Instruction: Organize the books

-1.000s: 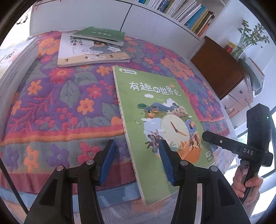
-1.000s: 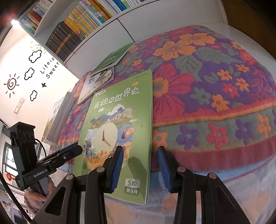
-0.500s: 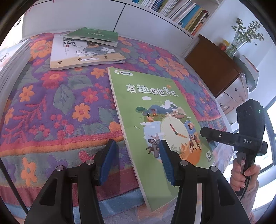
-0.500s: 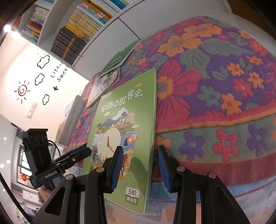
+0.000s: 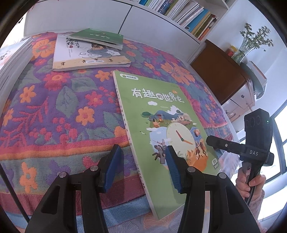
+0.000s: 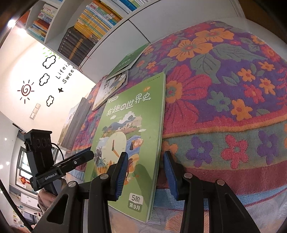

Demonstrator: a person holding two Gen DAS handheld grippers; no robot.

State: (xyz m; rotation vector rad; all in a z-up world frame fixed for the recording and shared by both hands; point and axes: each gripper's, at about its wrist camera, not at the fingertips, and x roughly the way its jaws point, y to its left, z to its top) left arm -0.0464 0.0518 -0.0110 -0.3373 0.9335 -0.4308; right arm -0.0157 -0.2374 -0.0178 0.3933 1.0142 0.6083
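A green picture book (image 5: 161, 125) with a clock on its cover lies flat on the floral cloth (image 5: 62, 107), its near end jutting over the front edge. My left gripper (image 5: 141, 168) is open astride the book's spine edge, its right pad over the cover and its left pad over the cloth. My right gripper (image 6: 145, 172) is open astride the green picture book's (image 6: 129, 136) other long edge, with one pad above the cover. Neither gripper presses on it. A cream cartoon book (image 5: 89, 53) lies further back with a thin green book (image 5: 98, 36) on top.
A stack of books (image 5: 10, 59) sits at the cloth's far left. White shelves of books (image 5: 188, 16) line the back wall. A brown cabinet (image 5: 220, 78) with a vase (image 5: 245, 48) stands to the right. A hand (image 5: 251, 182) holds the right gripper's handle.
The right gripper has tilted a little, so more of the wall and shelves show. The book has not moved and both jaws keep the same gap.
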